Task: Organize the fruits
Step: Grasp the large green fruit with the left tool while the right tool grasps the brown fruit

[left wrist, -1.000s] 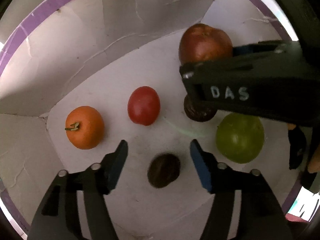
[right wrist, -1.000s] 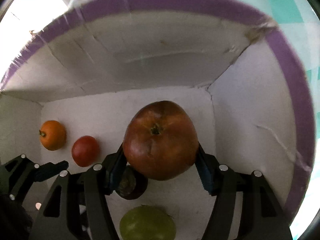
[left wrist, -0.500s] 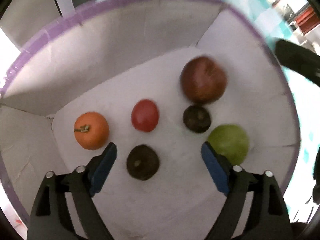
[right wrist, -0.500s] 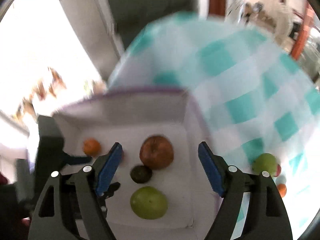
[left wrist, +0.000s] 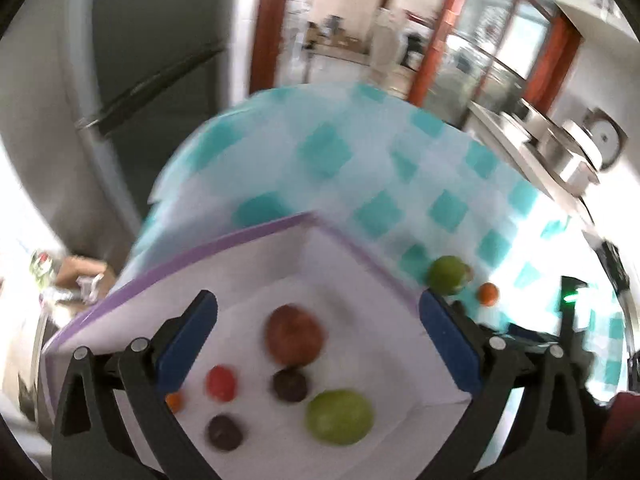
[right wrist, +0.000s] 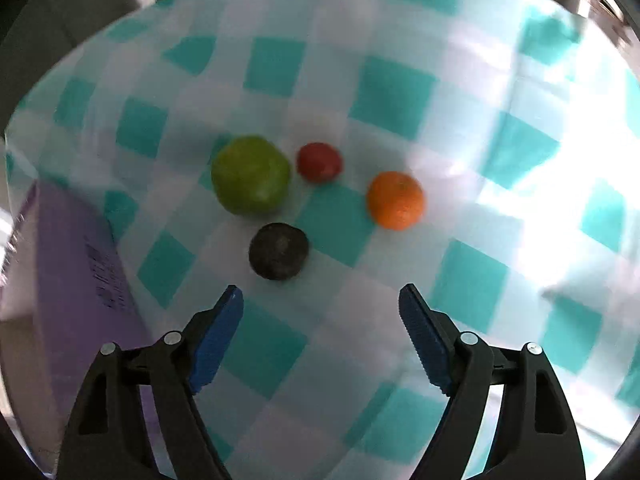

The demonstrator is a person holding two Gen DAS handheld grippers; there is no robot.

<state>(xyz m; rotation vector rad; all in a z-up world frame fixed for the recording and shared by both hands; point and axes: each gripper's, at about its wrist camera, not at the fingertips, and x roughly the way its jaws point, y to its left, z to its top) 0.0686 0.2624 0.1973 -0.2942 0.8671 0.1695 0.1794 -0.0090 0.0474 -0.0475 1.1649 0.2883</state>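
Above the checked tablecloth [right wrist: 392,92], my right gripper [right wrist: 320,336] now gapes empty, its apple [left wrist: 294,336] left boxed; the dark fruit [right wrist: 278,251] comes next, I judge.

Six fruits lie apart on the white floor of the purple-rimmed box [left wrist: 256,236]: a large brownish-red apple [left wrist: 295,334], a green apple [left wrist: 340,416], a small red fruit [left wrist: 220,383], two dark round fruits [left wrist: 290,385] [left wrist: 224,432] and a partly hidden orange one [left wrist: 175,401]. Outside on the checked cloth [right wrist: 400,92] sit a green apple [right wrist: 251,175], a red fruit [right wrist: 319,162] just beside it, an orange [right wrist: 395,200] and a dark round fruit [right wrist: 279,251].
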